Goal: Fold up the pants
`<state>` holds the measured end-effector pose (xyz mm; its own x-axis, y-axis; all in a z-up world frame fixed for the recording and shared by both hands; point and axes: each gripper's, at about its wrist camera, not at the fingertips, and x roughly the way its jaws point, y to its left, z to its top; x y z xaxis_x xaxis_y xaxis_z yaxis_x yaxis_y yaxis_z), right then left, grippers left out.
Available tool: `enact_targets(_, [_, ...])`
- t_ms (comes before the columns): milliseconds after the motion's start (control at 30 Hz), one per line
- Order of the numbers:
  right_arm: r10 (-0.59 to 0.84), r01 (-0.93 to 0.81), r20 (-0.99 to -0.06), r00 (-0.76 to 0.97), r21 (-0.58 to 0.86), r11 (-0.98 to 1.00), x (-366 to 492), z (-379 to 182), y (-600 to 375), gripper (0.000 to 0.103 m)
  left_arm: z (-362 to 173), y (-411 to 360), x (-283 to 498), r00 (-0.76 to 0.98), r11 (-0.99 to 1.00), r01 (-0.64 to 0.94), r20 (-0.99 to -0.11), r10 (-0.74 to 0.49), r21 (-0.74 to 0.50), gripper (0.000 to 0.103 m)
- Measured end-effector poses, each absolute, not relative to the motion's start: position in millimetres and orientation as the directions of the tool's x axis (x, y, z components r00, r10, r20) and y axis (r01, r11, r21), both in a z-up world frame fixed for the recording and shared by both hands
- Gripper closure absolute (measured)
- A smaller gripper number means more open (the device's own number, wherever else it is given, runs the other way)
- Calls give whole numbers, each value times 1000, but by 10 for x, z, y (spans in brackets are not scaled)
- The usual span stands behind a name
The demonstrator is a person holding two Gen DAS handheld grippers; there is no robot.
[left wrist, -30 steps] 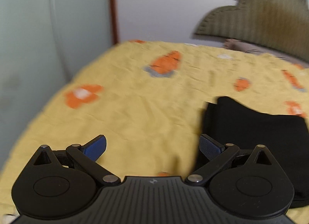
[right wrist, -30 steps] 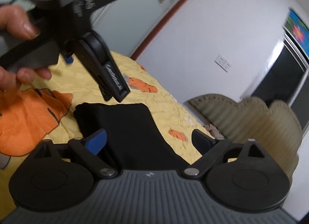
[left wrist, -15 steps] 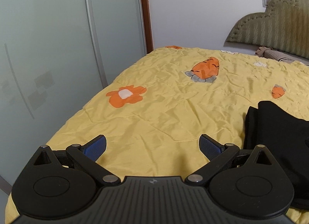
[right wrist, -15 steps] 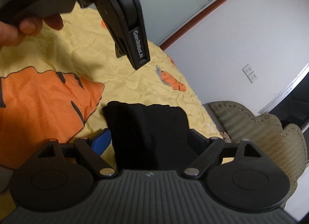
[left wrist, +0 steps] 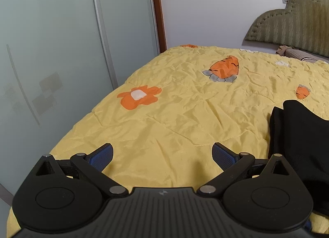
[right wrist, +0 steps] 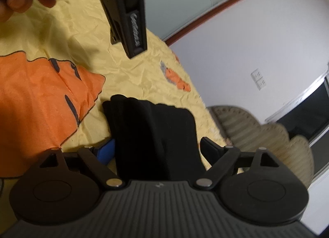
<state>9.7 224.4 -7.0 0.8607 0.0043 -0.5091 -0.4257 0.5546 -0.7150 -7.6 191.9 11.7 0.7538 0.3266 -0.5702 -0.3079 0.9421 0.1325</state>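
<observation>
The bed (left wrist: 185, 127) spread wide and yellow, the black pants (right wrist: 156, 135) lay folded on it, just ahead of my right gripper (right wrist: 156, 149), fingers apart around the near edge. My left gripper (left wrist: 162, 153) was open over bare quilt. One careless pinch could've undone the fold.
</observation>
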Motion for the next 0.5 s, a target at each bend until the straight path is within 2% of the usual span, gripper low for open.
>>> enact_targets(67, [11, -418, -488, 873, -736, 532, 64, -93, 2250, 35, 112, 1916, -87, 755, 944, -303, -570, 323, 133, 0])
enact_targets(100, [9, -417, -485, 875, -743, 524, 58, -113, 2249, 58, 114, 1916, -97, 760, 947, -295, -568, 314, 129, 0])
enact_targets(133, [10, -428, -496, 868, -738, 523, 55, -118, 2248, 77, 119, 1913, -104, 766, 951, -285, -568, 301, 121, 0])
enact_targets(233, [29, -460, -530, 847, -706, 539, 57, -107, 2242, 80, 151, 1909, -120, 781, 969, -236, -580, 232, 71, 0])
enact_targets(300, [42, -463, -537, 842, -682, 565, 75, -78, 2218, 80, 178, 1925, -122, 790, 985, -172, -598, 133, -9, 0])
enact_targets(433, [110, -473, -604, 789, -483, 737, 238, 126, 2010, 81, 191, 1992, -44, 754, 964, -51, -643, -133, -260, 0])
enact_targets(500, [154, -462, -631, 761, -359, 811, 325, 230, 1864, 81, 167, 2057, 11, 722, 912, -14, -635, -274, -410, 0])
